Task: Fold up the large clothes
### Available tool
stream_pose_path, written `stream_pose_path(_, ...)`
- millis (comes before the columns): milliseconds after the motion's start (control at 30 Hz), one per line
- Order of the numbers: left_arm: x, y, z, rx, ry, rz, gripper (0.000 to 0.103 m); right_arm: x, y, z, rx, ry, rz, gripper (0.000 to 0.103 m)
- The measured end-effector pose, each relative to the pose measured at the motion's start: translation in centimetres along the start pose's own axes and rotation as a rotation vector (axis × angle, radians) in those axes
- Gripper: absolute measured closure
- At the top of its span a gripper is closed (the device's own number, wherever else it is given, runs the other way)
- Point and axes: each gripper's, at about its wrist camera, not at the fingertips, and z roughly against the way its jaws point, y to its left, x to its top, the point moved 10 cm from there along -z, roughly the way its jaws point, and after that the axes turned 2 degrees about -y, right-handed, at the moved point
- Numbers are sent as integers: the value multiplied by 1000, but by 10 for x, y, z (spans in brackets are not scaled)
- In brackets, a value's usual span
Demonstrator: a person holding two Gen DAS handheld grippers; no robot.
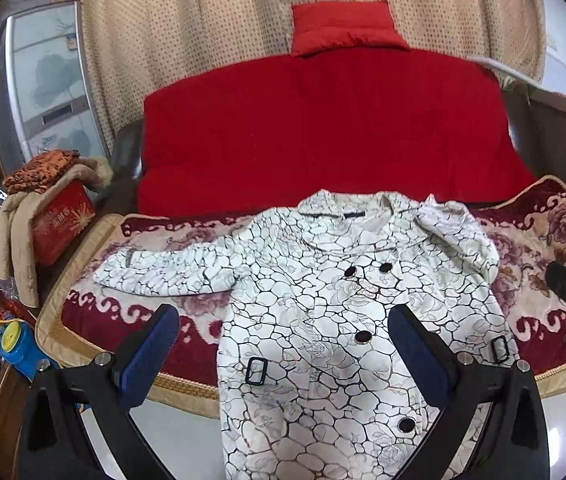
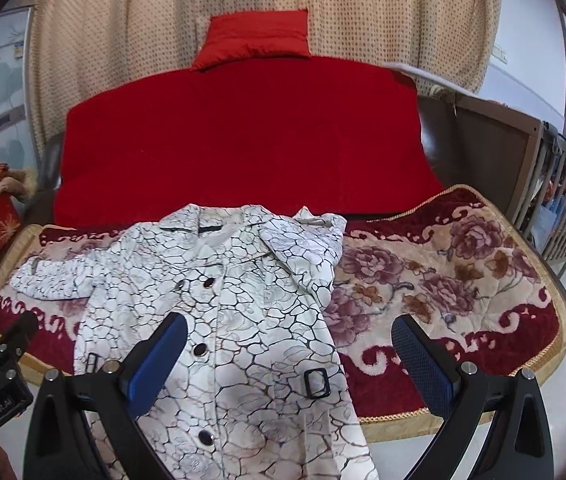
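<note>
Left gripper (image 1: 283,332) and right gripper (image 2: 289,340) both hover side by side, jaws spread wide

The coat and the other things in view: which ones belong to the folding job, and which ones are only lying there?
Belong to the job:
- white coat, spread face up
- floral blanket under it
- left gripper, open
- right gripper, open

Only lying about:
- red cushion
- red box
- beige jacket beside it

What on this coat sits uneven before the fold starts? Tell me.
The coat lies face up, but its sleeves do not match: one sleeve stretches flat across the floral blanket, the other is bunched at the shoulder. The hem hangs over the blanket's edge.
</note>
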Motion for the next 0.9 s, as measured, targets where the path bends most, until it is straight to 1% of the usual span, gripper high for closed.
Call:
stream_pose_path(200,9,-13,-38,14,47,-11,0,5,-9,-37,5,39,-9,0)
stream_pose_path(267,10,-19,-53,2,67,-11,0,7,-13,-49,8,49,-11,0)
stream_pose_path(367,2,-32,-90,-38,150,-23,0,13,-21,-73,42,58,-23,0)
stream_pose_path(400,-4,-36,-104,-48,185,-29,0,17,-26,-83,79,60,-40,0)
stream_pose_path(433,-13,-40,-123,-61,234,-34,0,20,-32,-98,136,67,-62,0)
stream_pose_path(467,-19,-43,-133,-69,267,-36,0,22,-37,-113,188,82,-83,0)
stream_pose_path(500,-28,-45,-147,-71,314,-41,0,25,-44,-130,240,101,-110,0)
stream_pose_path(533,-39,-46,-161,-57,359,-52,0,27,-52,-147,293,121,-143,0)
stream_pose_path(567,-47,-46,-171,-43,384,-65,0,31,-62,-168,341,144,-186,0)
stream_pose_path(633,-62,-46,-189,-22,415,-78,0,35,-80,-208,379,194,-275,0)
stream_pose_path(667,-66,-45,-194,-14,421,-78,0,37,-87,-231,405,220,-331,0)
stream_pose_path(733,-70,-43,-200,-7,410,-86,0,40,-99,-271,429,265,-432,0)
stream_pose_path(767,-69,-42,-201,-6,399,-92,0,42,-101,-287,442,283,-456,2)
stream_pose_path(800,-67,-41,-202,-8,385,-93,0,44,-101,-306,454,308,-485,4)
stream_pose_path(900,-61,-35,-202,-25,356,-75,0,46,-101,-357,442,364,-567,12)
